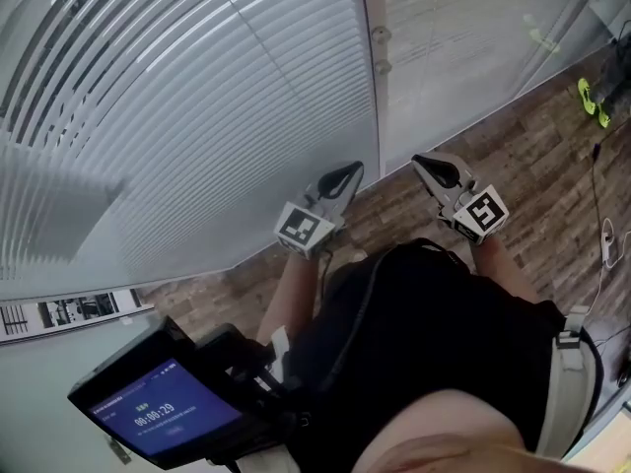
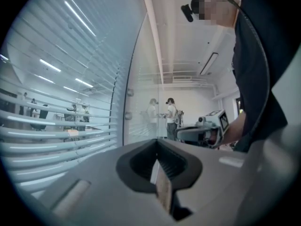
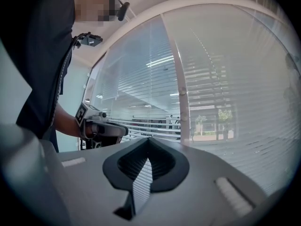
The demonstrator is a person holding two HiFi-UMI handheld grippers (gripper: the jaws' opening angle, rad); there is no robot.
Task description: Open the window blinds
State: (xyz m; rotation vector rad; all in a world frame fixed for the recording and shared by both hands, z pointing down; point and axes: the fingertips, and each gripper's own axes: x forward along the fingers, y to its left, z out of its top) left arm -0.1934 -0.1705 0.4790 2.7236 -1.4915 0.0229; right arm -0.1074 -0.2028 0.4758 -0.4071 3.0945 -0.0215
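Fingers of the left gripper are sitting fully together. Their ribbed pads are meeting along one seam and nothing is lying between them. On the right gripper the pads are likewise pressing against each other and gripping nothing.

In the head view both grippers are pointing toward the foot of the glazing at mid-frame. The left gripper is showing at the lower right corner of the window blinds; whether its tip is touching the slats cannot be told there. Its own view is showing the slats off to the left, clear of the fingers. The right gripper is lying just to the right of it, over the wood-pattern floor and in front of a frosted glass panel.

The window blinds are filling the upper left of the head view, hanging down to the floor with white horizontal slats. In the left gripper view, gaps between the slats are letting a lit room show through.

A pale frame post carrying two round fittings is dividing the blinds from the glass panel. A device with a lit blue screen is showing at lower left.
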